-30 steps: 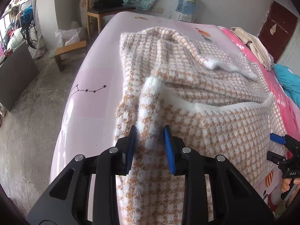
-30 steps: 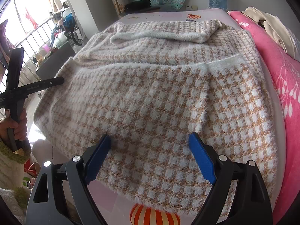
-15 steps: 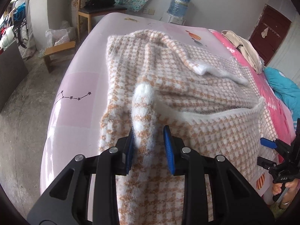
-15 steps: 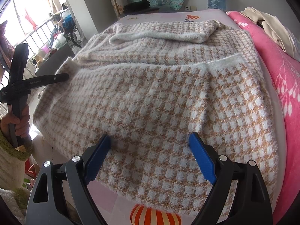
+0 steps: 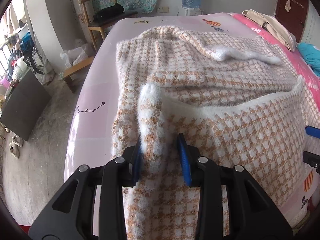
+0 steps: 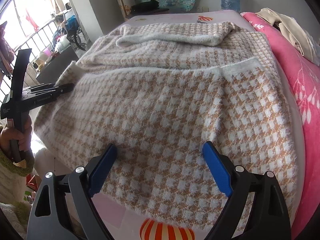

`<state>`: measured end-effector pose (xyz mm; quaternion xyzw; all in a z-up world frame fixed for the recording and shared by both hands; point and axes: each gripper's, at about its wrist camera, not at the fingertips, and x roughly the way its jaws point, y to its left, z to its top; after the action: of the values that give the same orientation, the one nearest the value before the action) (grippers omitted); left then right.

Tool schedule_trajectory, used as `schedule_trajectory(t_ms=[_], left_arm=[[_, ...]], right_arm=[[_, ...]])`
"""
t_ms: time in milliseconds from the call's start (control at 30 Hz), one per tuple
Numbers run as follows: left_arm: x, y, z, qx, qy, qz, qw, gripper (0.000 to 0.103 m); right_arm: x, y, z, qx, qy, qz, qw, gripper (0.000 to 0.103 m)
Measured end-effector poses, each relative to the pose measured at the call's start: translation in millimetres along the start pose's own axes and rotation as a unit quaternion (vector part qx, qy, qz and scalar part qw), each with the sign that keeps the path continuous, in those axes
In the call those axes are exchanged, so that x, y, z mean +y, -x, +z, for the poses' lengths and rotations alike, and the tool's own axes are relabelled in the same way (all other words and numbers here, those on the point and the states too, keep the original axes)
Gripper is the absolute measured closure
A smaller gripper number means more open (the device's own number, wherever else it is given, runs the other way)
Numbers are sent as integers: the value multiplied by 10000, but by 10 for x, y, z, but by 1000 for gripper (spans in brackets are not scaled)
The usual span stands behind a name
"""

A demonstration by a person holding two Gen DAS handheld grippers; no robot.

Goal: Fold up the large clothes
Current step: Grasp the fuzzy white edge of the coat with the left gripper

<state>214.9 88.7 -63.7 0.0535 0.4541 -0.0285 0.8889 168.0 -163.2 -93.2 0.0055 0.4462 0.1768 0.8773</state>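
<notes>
Your left gripper [image 5: 160,156] has just been loosening off the sweater [image 6: 170,104] fold; right gripper [image 6: 160,168] hovers wide, empty — grab the hem next.

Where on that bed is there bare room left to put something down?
A pink strip of sheet runs bare between the checked sweater and the bed's left edge, and another beyond it towards the chair. The pink blanket side is crowded with beige clothes.

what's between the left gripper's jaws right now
A bunched fold of the checked sweater lies between the jaws of the left gripper, which have just been opening; the left wrist view shows it.
</notes>
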Motion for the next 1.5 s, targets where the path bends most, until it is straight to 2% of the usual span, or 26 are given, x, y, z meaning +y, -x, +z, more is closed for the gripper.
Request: schedule_trajectory(t_ms=[100, 267, 433, 533, 867, 1100, 1500], left_arm=[[-46, 10, -4, -22, -91, 188, 9998, 70], [-134, 22, -6, -52, -239, 485, 9985, 70], [-152, 24, -7, -54, -225, 594, 9980, 70], [-159, 18, -1, -49, -182, 598, 9980, 70], [-132, 11, -6, -40, -103, 522, 9986, 70], [-129, 13, -12, -42, -95, 510, 9986, 70], [-119, 17, -28, -63, -96, 466, 9988, 70]], right_arm=[[-26, 62, 1, -7, -97, 75, 9999, 17], [-260, 417, 27, -475, -287, 23, 9985, 20], [-681, 587, 181, -659, -618, -318, 9954, 32], [-855, 565, 291, -678, -757, -340, 9942, 38], [-1063, 230, 543, -327, -757, -674, 9943, 43], [-1149, 120, 475, 6, -902, -712, 9934, 53], [-1114, 63, 456, 251, -781, -763, 9937, 61]])
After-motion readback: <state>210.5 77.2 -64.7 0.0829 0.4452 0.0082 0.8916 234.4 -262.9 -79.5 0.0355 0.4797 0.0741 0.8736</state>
